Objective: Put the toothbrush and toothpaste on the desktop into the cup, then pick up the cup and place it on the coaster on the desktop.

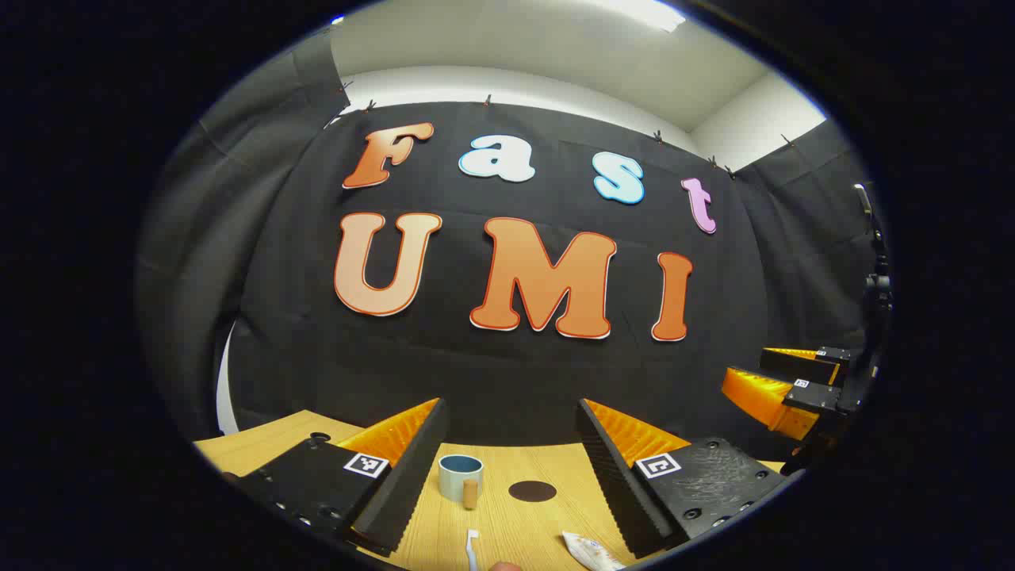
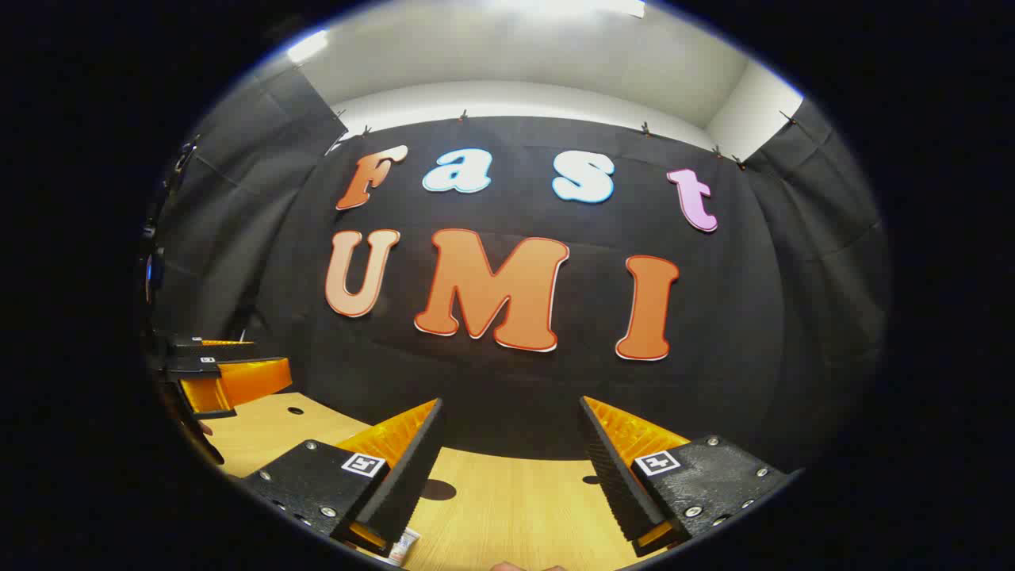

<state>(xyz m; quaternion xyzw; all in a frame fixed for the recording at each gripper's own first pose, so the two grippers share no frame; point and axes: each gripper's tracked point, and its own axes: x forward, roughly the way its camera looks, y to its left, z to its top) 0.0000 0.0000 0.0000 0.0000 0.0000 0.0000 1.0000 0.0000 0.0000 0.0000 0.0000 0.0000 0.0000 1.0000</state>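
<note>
In the left gripper view a pale blue cup (image 1: 461, 476) with a wooden handle stands on the wooden desktop (image 1: 507, 523), beyond my open left gripper (image 1: 507, 476). A dark round coaster (image 1: 532, 491) lies just right of the cup. The toothbrush (image 1: 472, 547) head lies near the bottom edge, and the white toothpaste tube (image 1: 591, 551) lies to its right. My right gripper (image 1: 781, 388) hangs at the far right, held above the table. In the right gripper view my right gripper (image 2: 507, 468) is open and holds nothing. The coaster (image 2: 436, 489) and the toothpaste tube (image 2: 403, 547) peek out beside its left finger.
The black cloth wall closes off the back of the desktop. The desktop has small round holes (image 2: 295, 411) near its far edge. The left gripper (image 2: 230, 381) sits at the left of the right gripper view. A fingertip (image 1: 501, 566) shows at the bottom edge.
</note>
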